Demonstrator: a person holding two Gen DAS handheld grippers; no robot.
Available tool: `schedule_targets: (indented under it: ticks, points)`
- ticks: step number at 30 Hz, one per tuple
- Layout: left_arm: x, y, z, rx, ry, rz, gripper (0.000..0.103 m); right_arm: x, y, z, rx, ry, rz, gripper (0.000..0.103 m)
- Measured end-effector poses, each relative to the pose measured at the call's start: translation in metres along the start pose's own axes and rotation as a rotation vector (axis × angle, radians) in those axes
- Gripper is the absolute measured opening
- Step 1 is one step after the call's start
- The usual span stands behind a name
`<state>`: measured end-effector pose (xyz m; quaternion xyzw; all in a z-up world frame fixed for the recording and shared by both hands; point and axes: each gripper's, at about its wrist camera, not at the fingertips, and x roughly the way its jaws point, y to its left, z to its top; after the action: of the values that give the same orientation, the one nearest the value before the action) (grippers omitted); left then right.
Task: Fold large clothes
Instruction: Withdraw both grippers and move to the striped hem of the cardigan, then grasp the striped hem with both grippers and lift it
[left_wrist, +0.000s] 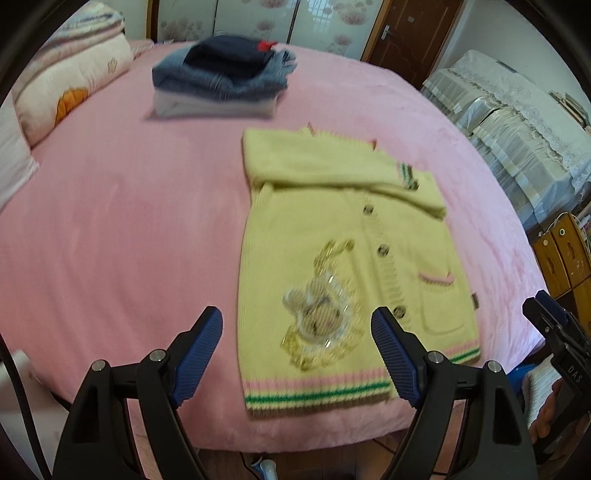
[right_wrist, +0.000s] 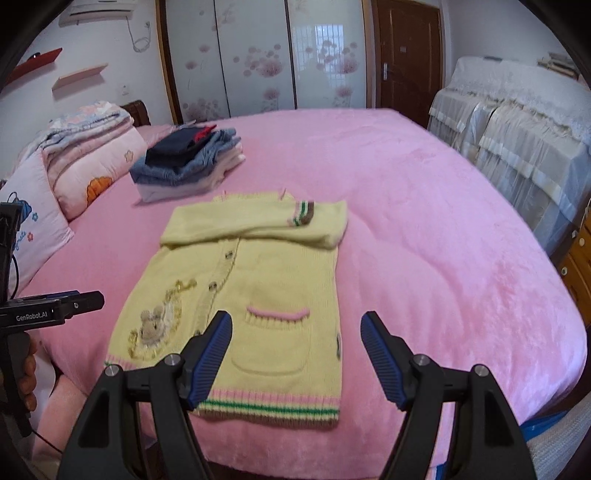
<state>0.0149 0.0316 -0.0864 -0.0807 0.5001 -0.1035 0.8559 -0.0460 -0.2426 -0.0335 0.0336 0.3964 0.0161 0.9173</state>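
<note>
Left wrist view: left gripper (left_wrist: 297, 350) hovers above the near edge of the pink bed (left_wrist: 122, 229), jaws spread wide, nothing held. Yellow cardigan (left_wrist: 332, 266) lies flat on the bed, buttoned, both sleeves folded across the chest, striped hem nearest the camera; bunny patch (left_wrist: 317, 317) sits between the fingers in frame. Stack of folded clothes (left_wrist: 225, 79) further back, well apart from the cardigan. Right gripper (left_wrist: 554, 325) visible at right edge; its opening can't be judged here.

Right wrist view: right gripper (right_wrist: 295, 356) over the cardigan's (right_wrist: 258, 295) hem end, jaws wide apart, empty. Pocket (right_wrist: 277, 339) lies between the fingers in frame. Left gripper (right_wrist: 70, 302) at left edge, seen side-on. Folded stack (right_wrist: 188, 162) behind, beside the quilt pile (right_wrist: 92, 147).
</note>
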Motion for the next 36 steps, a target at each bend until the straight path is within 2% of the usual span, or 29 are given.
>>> schedule_targets:
  ticks: [5, 12, 18, 25, 31, 36]
  points:
    - [0.023, 0.017, -0.023, -0.026, 0.034, -0.012, 0.081, 0.026, -0.016, -0.023, 0.056, 0.112, 0.013, 0.073]
    - [0.057, 0.037, -0.052, -0.083, 0.117, -0.096, 0.081, 0.048, -0.031, -0.052, 0.101, 0.178, 0.044, 0.072]
    - [0.066, 0.041, -0.064, -0.087, 0.12, -0.146, 0.081, 0.066, -0.041, -0.063, 0.094, 0.221, 0.042, 0.072]
    - [0.071, 0.057, -0.066, -0.136, 0.134, -0.229, 0.081, 0.077, -0.039, -0.07, 0.064, 0.227, 0.047, 0.066]
    - [0.068, 0.058, -0.067, -0.149, 0.126, -0.246, 0.081, 0.077, -0.039, -0.07, 0.054, 0.227, 0.053, 0.065]
    - [0.062, 0.061, -0.072, -0.152, 0.131, -0.279, 0.081, 0.076, -0.04, -0.072, 0.046, 0.233, 0.065, 0.06]
